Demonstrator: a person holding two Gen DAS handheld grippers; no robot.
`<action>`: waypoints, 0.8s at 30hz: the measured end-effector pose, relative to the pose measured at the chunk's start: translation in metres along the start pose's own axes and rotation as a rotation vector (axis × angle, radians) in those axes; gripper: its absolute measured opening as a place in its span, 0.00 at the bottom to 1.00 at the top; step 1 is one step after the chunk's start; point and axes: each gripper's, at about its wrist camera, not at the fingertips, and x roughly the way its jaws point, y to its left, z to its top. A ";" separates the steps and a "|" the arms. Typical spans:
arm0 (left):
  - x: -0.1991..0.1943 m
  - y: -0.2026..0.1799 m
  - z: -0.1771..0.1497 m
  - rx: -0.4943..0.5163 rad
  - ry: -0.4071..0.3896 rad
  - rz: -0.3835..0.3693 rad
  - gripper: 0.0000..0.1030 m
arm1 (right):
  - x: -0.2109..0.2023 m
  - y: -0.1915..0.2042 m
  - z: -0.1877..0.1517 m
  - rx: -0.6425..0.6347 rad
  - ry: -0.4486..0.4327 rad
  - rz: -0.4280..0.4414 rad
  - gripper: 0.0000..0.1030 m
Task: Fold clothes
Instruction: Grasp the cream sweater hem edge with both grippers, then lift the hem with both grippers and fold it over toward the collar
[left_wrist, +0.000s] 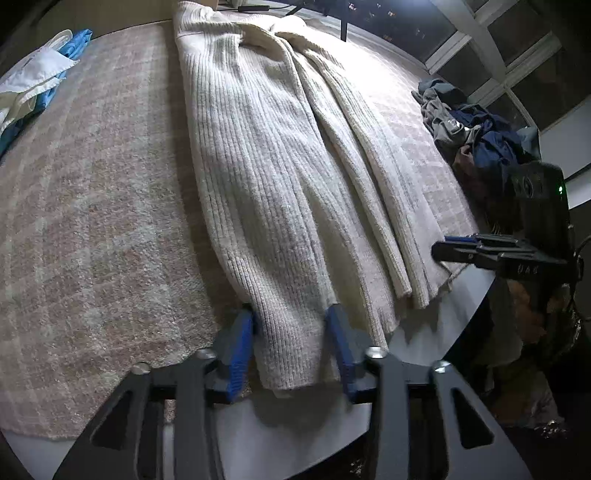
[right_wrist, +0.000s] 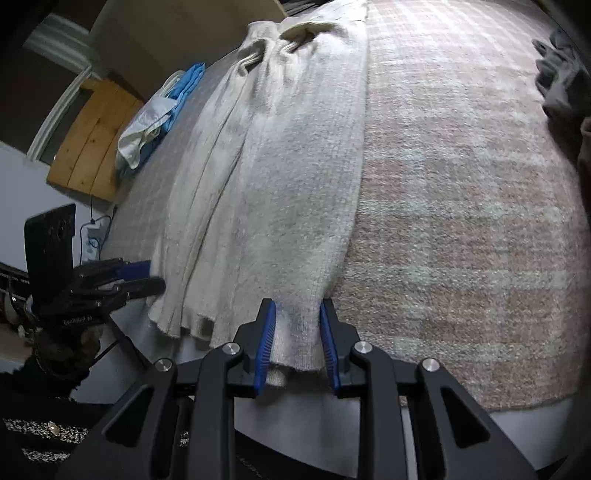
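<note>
A cream ribbed knit garment (left_wrist: 266, 155) lies lengthwise on a pinkish plaid rug (left_wrist: 92, 206), its near hem hanging over the edge. My left gripper (left_wrist: 291, 343) has its blue pads (left_wrist: 238, 354) on either side of the hem's left corner, with the cloth between them. In the right wrist view the same garment (right_wrist: 288, 184) runs away from me, and my right gripper (right_wrist: 297, 339) holds the hem's right corner between its pads (right_wrist: 266, 343). Each gripper shows in the other's view: the right gripper (left_wrist: 491, 251), the left gripper (right_wrist: 110, 284).
A white and blue pile of clothes (left_wrist: 33, 85) lies at the rug's far left. A dark heap of blue and grey clothes (left_wrist: 469, 125) lies at the right. Windows (left_wrist: 517, 48) stand behind it. A wooden board (right_wrist: 92, 147) leans at the left.
</note>
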 end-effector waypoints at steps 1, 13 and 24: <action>-0.001 0.000 0.001 -0.007 -0.003 -0.012 0.16 | 0.002 0.000 0.001 0.007 0.007 0.014 0.08; -0.069 0.009 0.080 -0.002 -0.183 -0.198 0.07 | -0.058 0.004 0.072 0.096 -0.143 0.263 0.06; -0.087 0.026 0.194 0.035 -0.306 -0.213 0.06 | -0.077 -0.003 0.204 0.145 -0.235 0.323 0.06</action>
